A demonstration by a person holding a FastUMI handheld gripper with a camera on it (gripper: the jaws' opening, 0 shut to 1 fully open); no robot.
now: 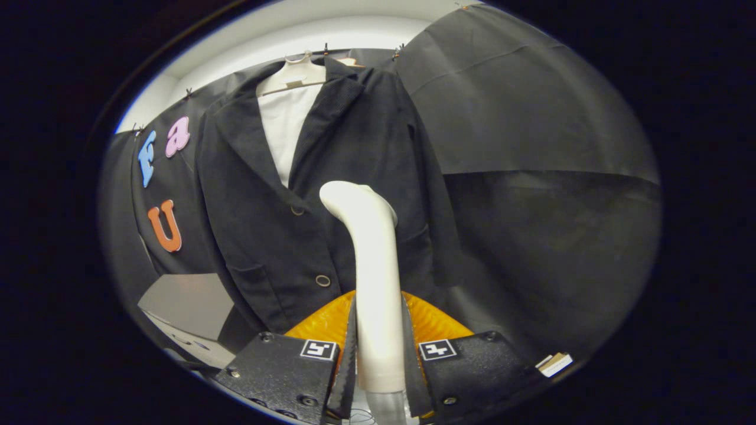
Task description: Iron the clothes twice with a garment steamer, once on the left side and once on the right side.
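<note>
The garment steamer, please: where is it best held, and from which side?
By its straight white handle, as now: the tongs are shut on the garment steamer from below, one finger on each side, leaving the curved head free toward the dark jacket.

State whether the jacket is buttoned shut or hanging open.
Open at the chest: the jacket hangs on a hanger, lapels spread over a white lining. Lower down, cannot tell; the steamer covers it.
</note>
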